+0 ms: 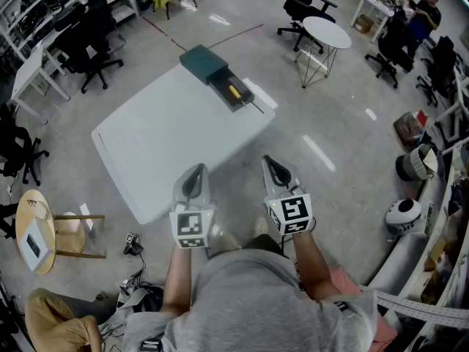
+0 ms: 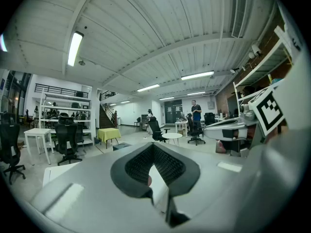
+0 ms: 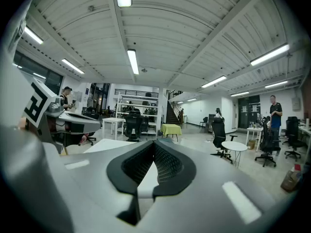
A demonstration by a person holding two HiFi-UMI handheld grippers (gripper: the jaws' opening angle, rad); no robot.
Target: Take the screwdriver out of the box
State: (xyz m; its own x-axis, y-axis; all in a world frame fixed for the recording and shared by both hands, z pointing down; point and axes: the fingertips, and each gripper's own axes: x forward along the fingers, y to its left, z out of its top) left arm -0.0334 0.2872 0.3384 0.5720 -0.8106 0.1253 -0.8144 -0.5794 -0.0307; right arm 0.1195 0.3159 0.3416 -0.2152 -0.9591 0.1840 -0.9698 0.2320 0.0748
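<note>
A dark green box (image 1: 204,61) stands at the far end of the white table (image 1: 168,141), with its dark tray (image 1: 242,103) pulled out toward the right. In the tray lies the screwdriver (image 1: 235,92) with a yellow handle. My left gripper (image 1: 193,174) hovers over the table's near edge, far short of the box, shut with nothing in it. My right gripper (image 1: 272,164) hangs beside it, just off the table's near corner, also shut and empty. In both gripper views the jaws meet at the tips, left gripper (image 2: 153,147) and right gripper (image 3: 154,147), and each camera looks level across the room.
Black office chairs (image 1: 91,46) stand left of the table, and a round white table (image 1: 327,31) with more chairs beyond it to the right. A wooden stool (image 1: 44,229) sits at the near left. A person (image 1: 423,13) is at the far right, and shelving with clutter lines the right edge.
</note>
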